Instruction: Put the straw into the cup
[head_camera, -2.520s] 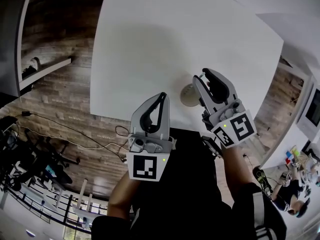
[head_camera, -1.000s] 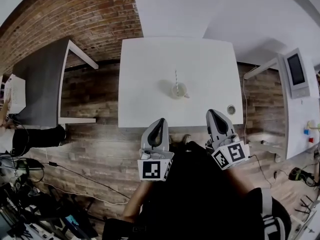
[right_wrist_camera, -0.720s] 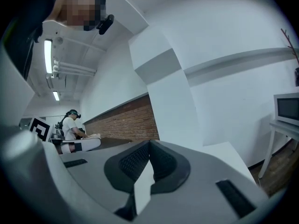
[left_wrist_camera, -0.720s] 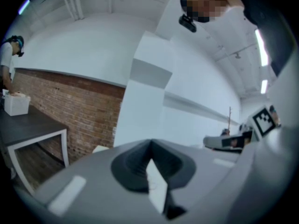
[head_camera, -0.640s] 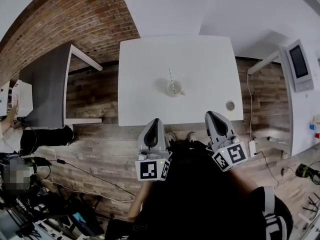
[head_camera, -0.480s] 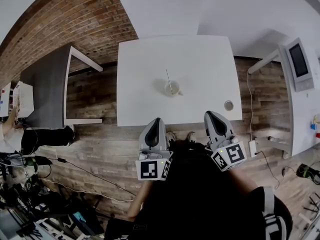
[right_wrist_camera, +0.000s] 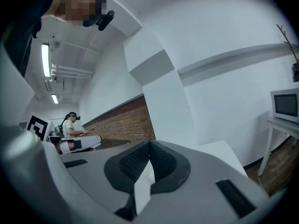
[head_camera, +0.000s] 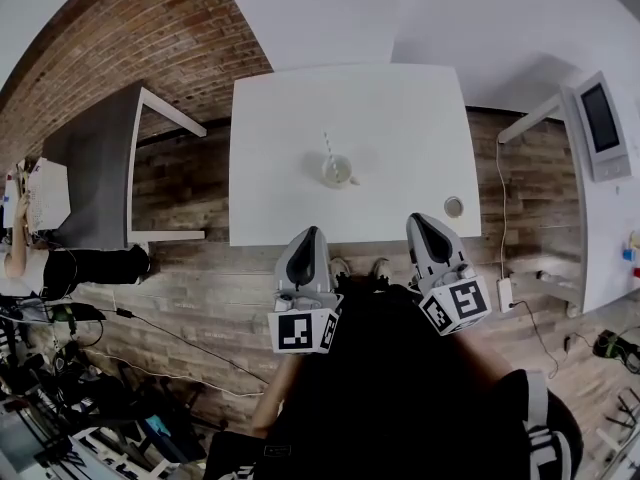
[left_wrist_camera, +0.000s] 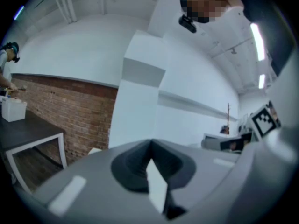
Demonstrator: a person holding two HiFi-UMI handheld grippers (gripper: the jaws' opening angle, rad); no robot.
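I see bare bench [head_camera: 285, 118] all around the central cup [head_camera: 337, 174] and straw [head_camera: 327, 149]; a small disc [head_camera: 453, 206] occupies the right front corner.

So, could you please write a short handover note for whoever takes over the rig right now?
Grippers: the left hand-held gripper is shut and empty; the right hand-held gripper is shut and empty. Both are held by the table's near edge, well clear of the cup.
Things: the cup stands near the middle of the white table, with the straw standing in it. A small round object lies near the table's near right corner; I cannot tell what it is.
Done: straw in cup.
Left: nothing visible for this job.
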